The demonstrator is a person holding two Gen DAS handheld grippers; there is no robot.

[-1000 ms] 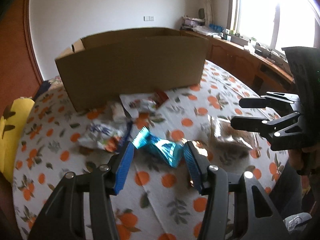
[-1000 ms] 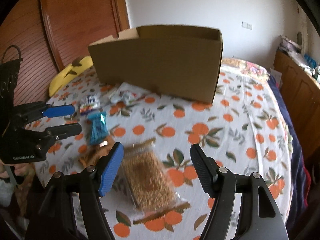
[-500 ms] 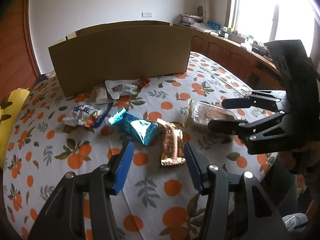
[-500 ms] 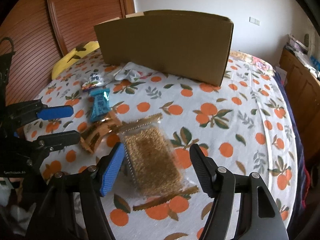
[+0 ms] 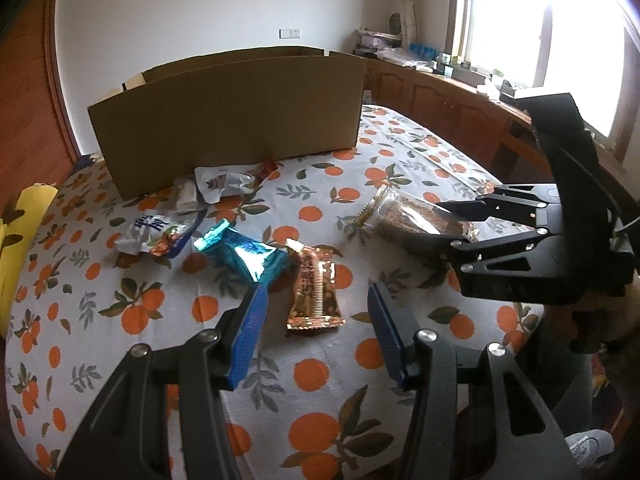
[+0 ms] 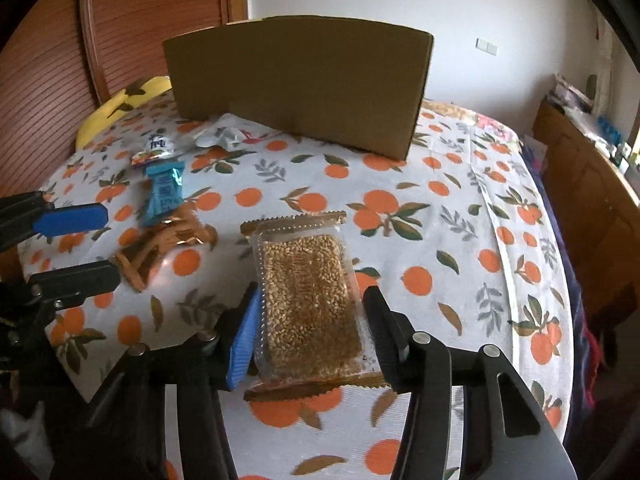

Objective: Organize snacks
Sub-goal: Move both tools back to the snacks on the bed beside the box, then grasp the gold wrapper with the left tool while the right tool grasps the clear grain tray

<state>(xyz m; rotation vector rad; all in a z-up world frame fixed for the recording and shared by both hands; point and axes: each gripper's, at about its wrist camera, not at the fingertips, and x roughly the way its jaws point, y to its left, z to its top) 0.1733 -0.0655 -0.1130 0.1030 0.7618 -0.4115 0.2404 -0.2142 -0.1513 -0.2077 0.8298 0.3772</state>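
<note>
Right gripper (image 6: 310, 326) closing, grain bar (image 6: 308, 304) between jaws; blue pad at its wrapper edge, grip unclear. Left gripper (image 5: 316, 330) part open, empty, over cloth (image 5: 348, 396) near gold pack (image 5: 316, 292). Beyond: teal pack (image 5: 248, 256), white packs (image 5: 160, 232). Farthest: box (image 5: 228, 120).

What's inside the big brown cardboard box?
Its insides are hidden. The brown cardboard box stands with its tall front wall facing both cameras, so only that wall and the top rim show. The snack packets that show lie outside on the orange-patterned tablecloth.
</note>
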